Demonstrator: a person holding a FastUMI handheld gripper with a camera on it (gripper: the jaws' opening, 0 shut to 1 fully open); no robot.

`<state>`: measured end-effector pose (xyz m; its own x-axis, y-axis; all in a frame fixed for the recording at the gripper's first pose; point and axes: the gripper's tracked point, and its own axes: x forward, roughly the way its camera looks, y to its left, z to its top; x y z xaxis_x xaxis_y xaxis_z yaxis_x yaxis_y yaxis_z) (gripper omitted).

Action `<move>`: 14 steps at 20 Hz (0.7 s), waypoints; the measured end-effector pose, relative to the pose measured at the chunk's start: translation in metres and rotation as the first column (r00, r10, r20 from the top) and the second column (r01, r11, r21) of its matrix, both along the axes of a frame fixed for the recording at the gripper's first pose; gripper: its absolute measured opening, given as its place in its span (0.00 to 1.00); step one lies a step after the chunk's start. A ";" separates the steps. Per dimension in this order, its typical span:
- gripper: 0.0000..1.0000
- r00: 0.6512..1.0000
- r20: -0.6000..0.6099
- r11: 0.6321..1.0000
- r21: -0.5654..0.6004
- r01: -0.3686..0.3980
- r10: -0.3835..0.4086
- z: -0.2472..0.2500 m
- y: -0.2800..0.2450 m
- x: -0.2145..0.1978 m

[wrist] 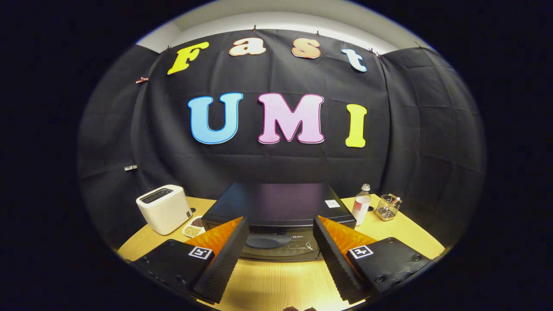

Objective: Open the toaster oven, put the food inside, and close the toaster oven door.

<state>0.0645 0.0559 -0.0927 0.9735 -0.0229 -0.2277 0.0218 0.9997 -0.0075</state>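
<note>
Wide apart and holding nothing, the fingers (235,255) of the gripper (281,226) hang above the wooden table (276,280). Just ahead, framed between them, sits the black toaster oven (278,207) with its door shut. Out to its left there's a small dish of food (194,226) beside a white toaster (164,209); to its right a clear bottle (362,204) and a wire basket (387,207).

Setting: staged recording booth w/ kitchen props | Evidence: black cloth wall (281,164) pinned up behind a light wood surface (276,280) | Props: toaster oven (278,211), white toaster (165,208), snack dish (193,226), bottle (361,204), wire basket (387,207)
</note>
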 end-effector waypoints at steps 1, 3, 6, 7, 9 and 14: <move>0.98 1.000 -0.002 1.000 -0.003 0.007 -0.007 -0.004 0.000 0.008; 0.98 1.000 -0.018 1.000 0.007 0.026 -0.026 -0.016 0.003 0.024; 0.98 0.998 -0.042 0.999 0.013 0.044 -0.043 -0.035 0.005 0.043; 0.98 0.997 -0.057 0.999 0.010 0.043 -0.043 -0.043 0.006 0.046; 0.98 0.996 -0.085 0.999 0.022 0.029 -0.027 -0.057 0.013 0.050; 0.99 0.990 -0.138 1.000 -0.013 0.016 -0.018 -0.080 0.017 0.057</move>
